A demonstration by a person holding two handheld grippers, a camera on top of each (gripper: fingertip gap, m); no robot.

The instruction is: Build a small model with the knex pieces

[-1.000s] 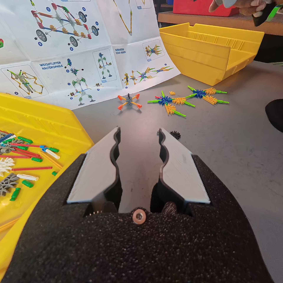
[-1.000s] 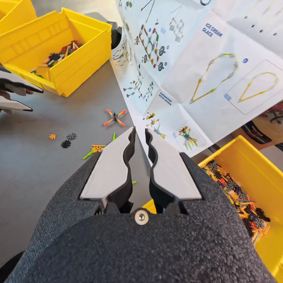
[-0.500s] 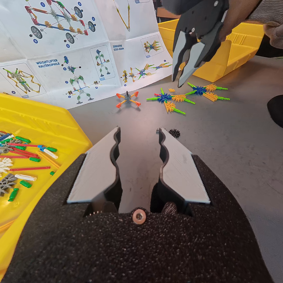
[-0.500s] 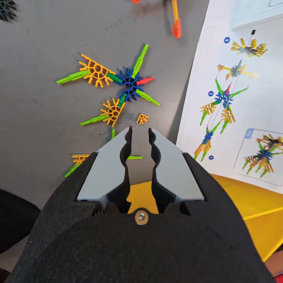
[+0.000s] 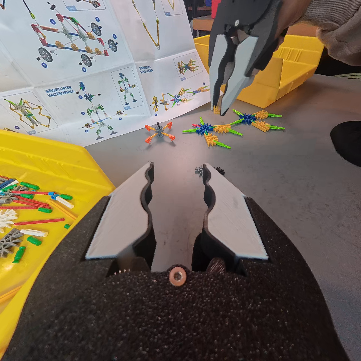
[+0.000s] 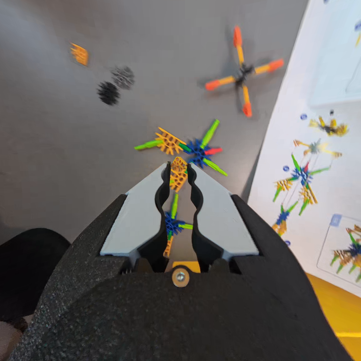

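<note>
My right gripper (image 6: 178,164) is shut on a small orange connector (image 6: 177,164), its tips down at the grey table. The left wrist view shows the same from afar: the right gripper (image 5: 218,111) points down with the orange connector (image 5: 216,109) between its tips. A blue-hub star assembly (image 6: 197,151) with green rods and orange fans lies just beyond the tips, and a second one (image 6: 172,224) shows between the fingers. My left gripper (image 5: 177,166) is open and empty, low over the bare table, nearest a grey connector (image 5: 198,170) and a black one (image 5: 219,171).
An orange-tipped cross piece (image 5: 159,132) lies near the propped instruction sheet (image 5: 97,68). A yellow bin (image 5: 48,162) of loose rods sits at left, another yellow bin (image 5: 283,74) at the back right. A dark object (image 5: 347,142) lies at the right edge. A spare orange connector (image 6: 79,53) lies apart. From the right gripper's tips to the orange-tipped cross piece (image 5: 159,132) is close to 11 cm.
The right gripper came in from above, dropped to the table and closed on the small orange connector. The left gripper has stayed open and nearly still.
</note>
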